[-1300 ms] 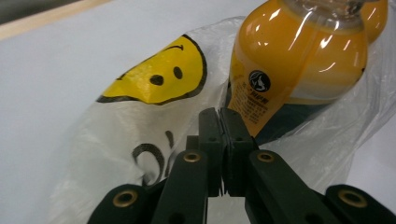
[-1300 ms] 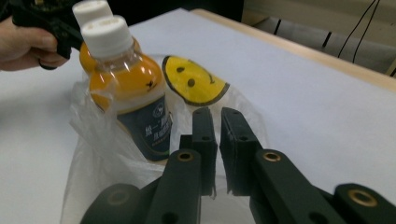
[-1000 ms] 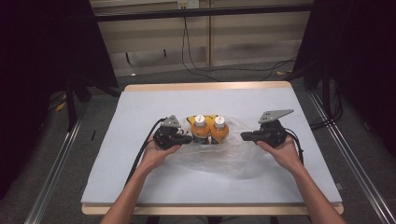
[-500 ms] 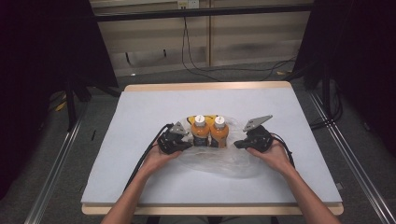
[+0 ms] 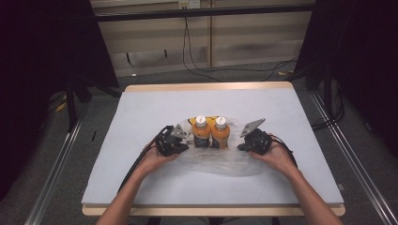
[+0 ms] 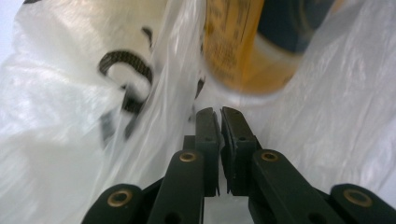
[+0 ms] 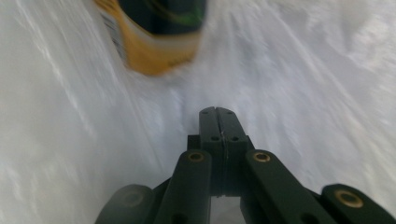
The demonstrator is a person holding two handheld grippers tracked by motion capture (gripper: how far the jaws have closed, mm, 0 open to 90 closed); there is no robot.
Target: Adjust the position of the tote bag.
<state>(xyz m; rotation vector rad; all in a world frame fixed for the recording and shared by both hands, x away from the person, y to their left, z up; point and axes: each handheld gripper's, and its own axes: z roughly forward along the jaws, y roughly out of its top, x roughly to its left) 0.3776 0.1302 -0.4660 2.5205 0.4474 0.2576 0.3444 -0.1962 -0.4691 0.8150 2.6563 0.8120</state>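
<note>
Left gripper (image 5: 184,144): it is sitting at the left side of the bottles, held in the person's left hand (image 5: 157,158); in the left gripper view (image 6: 220,116) its jaws are standing almost together with only a thin slit between them, and whether film is being caught in that slit cannot be told.
Right gripper (image 5: 240,146): it is sitting at the right side of the bottles, held in the right hand (image 5: 277,157); in the right gripper view (image 7: 218,114) its jaws are pressing fully together, and whether any film is being pinched cannot be told through the blur.
Plastic bag (image 5: 220,158): clear and crumpled, it is lying around the bottles near the middle of the table, spreading toward the near edge between the two hands; in the left gripper view (image 6: 70,116) it is showing dark printing.
Bottles: two orange bottles with white caps, the left bottle (image 5: 201,132) and the right bottle (image 5: 219,133), are standing upright and touching each other between the grippers.
Table (image 5: 141,108): its pale top is carrying everything.
</note>
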